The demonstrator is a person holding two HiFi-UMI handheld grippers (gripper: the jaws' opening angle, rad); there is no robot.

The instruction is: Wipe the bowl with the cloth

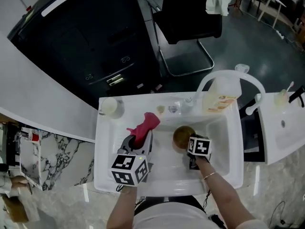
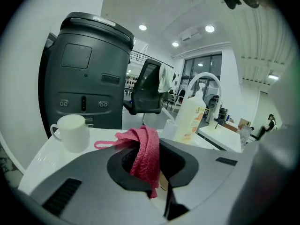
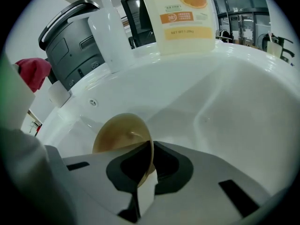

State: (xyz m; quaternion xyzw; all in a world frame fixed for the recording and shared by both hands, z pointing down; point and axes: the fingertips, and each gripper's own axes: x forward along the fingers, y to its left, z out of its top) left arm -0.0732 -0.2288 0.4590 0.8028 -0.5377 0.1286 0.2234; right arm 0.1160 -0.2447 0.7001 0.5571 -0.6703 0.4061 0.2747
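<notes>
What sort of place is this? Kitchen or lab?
Likely an office or lab mock-up rather than a home kitchen: a white sink with an arched faucet stands in an open room, an office chair right behind it.

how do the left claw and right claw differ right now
The left claw is shut on a soft pink knitted cloth; the right claw is shut on the rim of a rigid brown round bowl. The left claw sits up about level with the counter around the white sink; the right claw reaches down into its basin. Both are shut on something, over the same sink.
</notes>
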